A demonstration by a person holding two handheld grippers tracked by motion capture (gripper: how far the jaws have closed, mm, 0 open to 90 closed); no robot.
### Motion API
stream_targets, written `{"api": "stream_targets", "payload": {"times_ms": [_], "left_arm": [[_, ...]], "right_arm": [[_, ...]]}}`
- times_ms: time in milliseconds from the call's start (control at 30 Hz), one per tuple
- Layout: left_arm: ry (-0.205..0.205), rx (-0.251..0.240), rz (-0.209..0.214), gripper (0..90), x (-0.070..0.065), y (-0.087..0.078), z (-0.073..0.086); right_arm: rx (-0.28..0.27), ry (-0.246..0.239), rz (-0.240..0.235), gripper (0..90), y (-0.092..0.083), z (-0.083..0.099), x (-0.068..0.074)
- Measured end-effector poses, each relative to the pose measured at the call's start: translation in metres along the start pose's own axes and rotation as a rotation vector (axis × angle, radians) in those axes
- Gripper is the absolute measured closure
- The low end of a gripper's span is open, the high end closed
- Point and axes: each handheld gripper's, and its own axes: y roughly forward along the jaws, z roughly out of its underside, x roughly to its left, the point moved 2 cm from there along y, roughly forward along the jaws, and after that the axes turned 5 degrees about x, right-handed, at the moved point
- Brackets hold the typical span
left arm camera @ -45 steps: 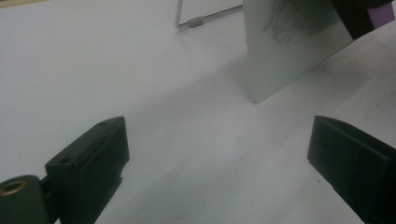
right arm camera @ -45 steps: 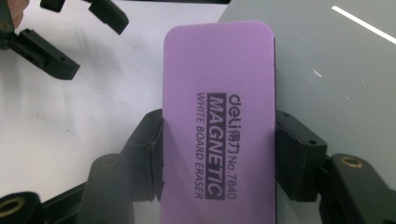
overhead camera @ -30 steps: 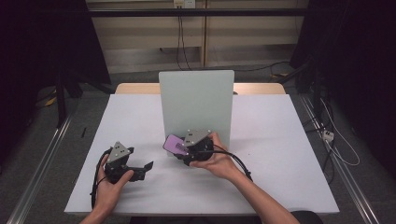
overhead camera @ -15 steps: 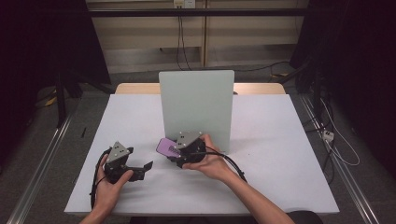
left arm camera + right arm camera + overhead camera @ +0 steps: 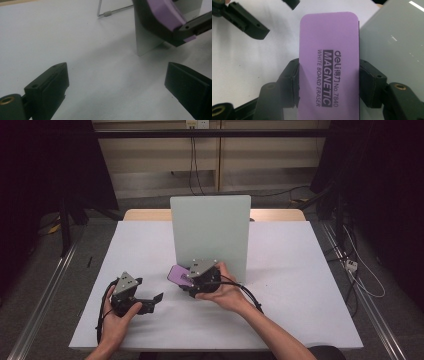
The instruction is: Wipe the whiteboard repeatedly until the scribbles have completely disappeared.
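A purple whiteboard eraser [image 5: 329, 62] with black lettering sits clamped between the jaws of my right gripper [image 5: 329, 75], held just above the table. In the high view the eraser [image 5: 178, 275] pokes out to the left of the right gripper [image 5: 192, 282], in front of the upright grey board [image 5: 210, 232]. My left gripper [image 5: 150, 301] rests open on the table at the front left, jaws wide apart with nothing between them. The left gripper [image 5: 117, 82] view shows the eraser [image 5: 163, 15] up at the right, beside the board's lower corner [image 5: 147, 42].
The white table [image 5: 300, 285] has bare room to the right and along the front. A wire stand [image 5: 110, 12] props the grey board from behind. Cables trail from both grippers toward the person's forearms.
The right gripper has carried the eraser to the left and slightly lower, away from the board's face. The left gripper has stayed in place.
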Motion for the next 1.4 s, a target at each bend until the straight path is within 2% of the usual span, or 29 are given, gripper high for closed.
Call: {"api": "stream_targets", "payload": {"times_ms": [467, 567, 933, 1100, 1400], "left_arm": [[0.004, 0.003, 0.002, 5.5, 0.000, 0.001, 0.000], [0.005, 0.006, 0.001, 5.5, -0.001, 0.001, 0.000], [0.002, -0.006, -0.002, 5.6, 0.000, -0.001, -0.001], [-0.008, -0.024, -0.010, 5.5, 0.002, -0.003, -0.001], [-0.006, -0.018, -0.013, 5.5, 0.002, -0.004, -0.001]], "right_arm": [[-0.070, 0.047, 0.076, 41.6, -0.032, -0.007, -0.022], [-0.067, 0.040, 0.080, 41.6, -0.029, -0.007, -0.019], [-0.047, 0.011, 0.022, 41.6, 0.002, -0.008, -0.001], [-0.050, 0.012, 0.008, 41.7, 0.010, -0.008, 0.004], [-0.015, -0.007, -0.026, 41.7, 0.023, -0.004, 0.014]]}}
